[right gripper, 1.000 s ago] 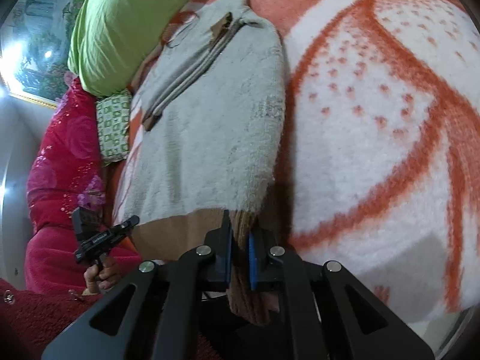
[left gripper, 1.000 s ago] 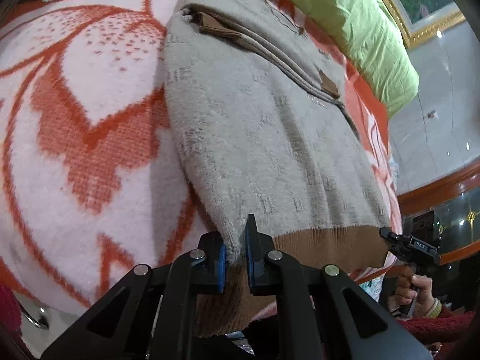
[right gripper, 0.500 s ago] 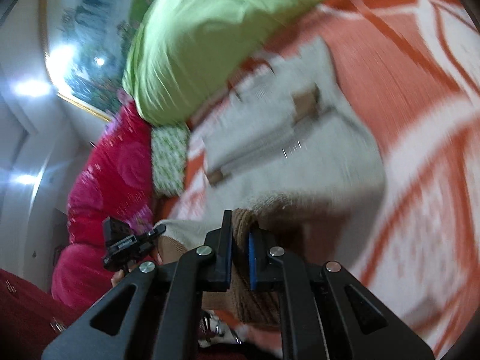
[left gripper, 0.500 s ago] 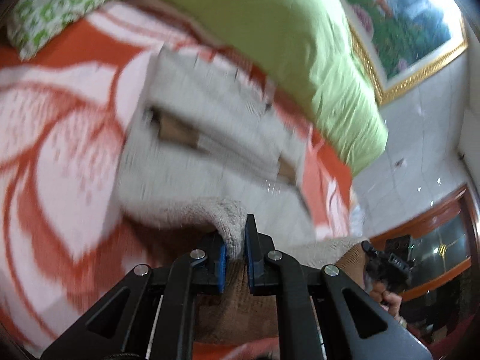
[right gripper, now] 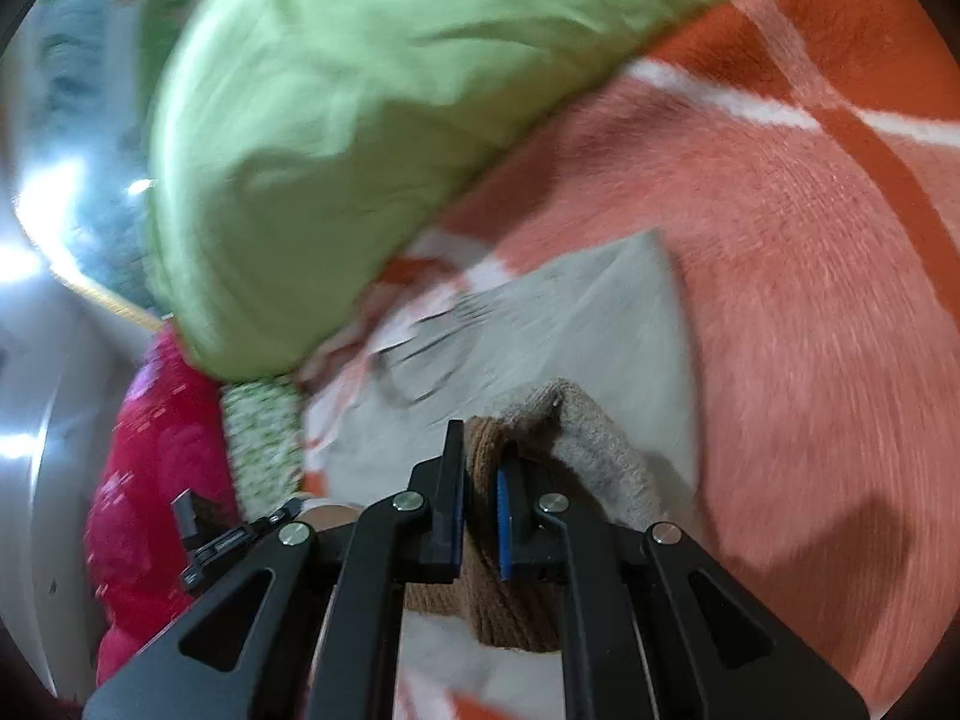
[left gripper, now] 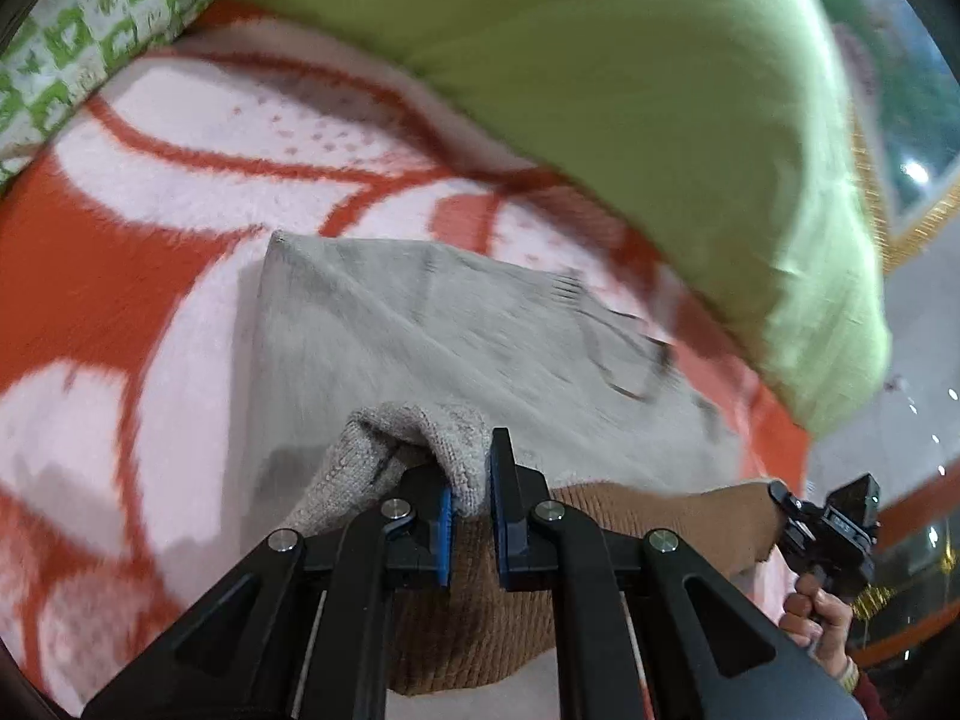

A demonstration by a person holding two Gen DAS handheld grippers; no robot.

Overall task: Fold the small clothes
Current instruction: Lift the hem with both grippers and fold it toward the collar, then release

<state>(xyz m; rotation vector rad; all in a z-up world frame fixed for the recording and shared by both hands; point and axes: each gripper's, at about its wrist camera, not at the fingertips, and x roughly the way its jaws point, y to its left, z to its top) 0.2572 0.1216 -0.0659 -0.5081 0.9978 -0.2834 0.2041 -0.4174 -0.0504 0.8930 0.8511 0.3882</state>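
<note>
1. The left gripper [left gripper: 471, 501] is clamped tight on the brown ribbed hem of a grey sweater [left gripper: 456, 330], with a bunched fold of grey knit pinched between its blue-lined jaws.
2. The right gripper [right gripper: 480, 510] is likewise closed hard on the same hem at its other corner; brown ribbing stands up between the jaws and hangs down below them.
3. The sweater lies on an orange-and-white blanket [left gripper: 120, 276], its far end flat and its near end lifted and doubled over toward that far end, so the brown band stretches across between the two grippers.
4. In the left wrist view the hem runs rightward to the right gripper, which shows small at the frame's right edge, held by the person's right hand [left gripper: 819, 618].
5. In the right wrist view the left gripper shows at the lower left, in front of a red patterned fabric [right gripper: 156, 480].
6. A large green pillow [left gripper: 600, 90] sits just beyond the sweater's far edge, overhanging the blanket.
7. A green-and-white patterned cushion [left gripper: 78, 54] lies at the far left corner in the left wrist view.
8. Both views are streaked with blur.
</note>
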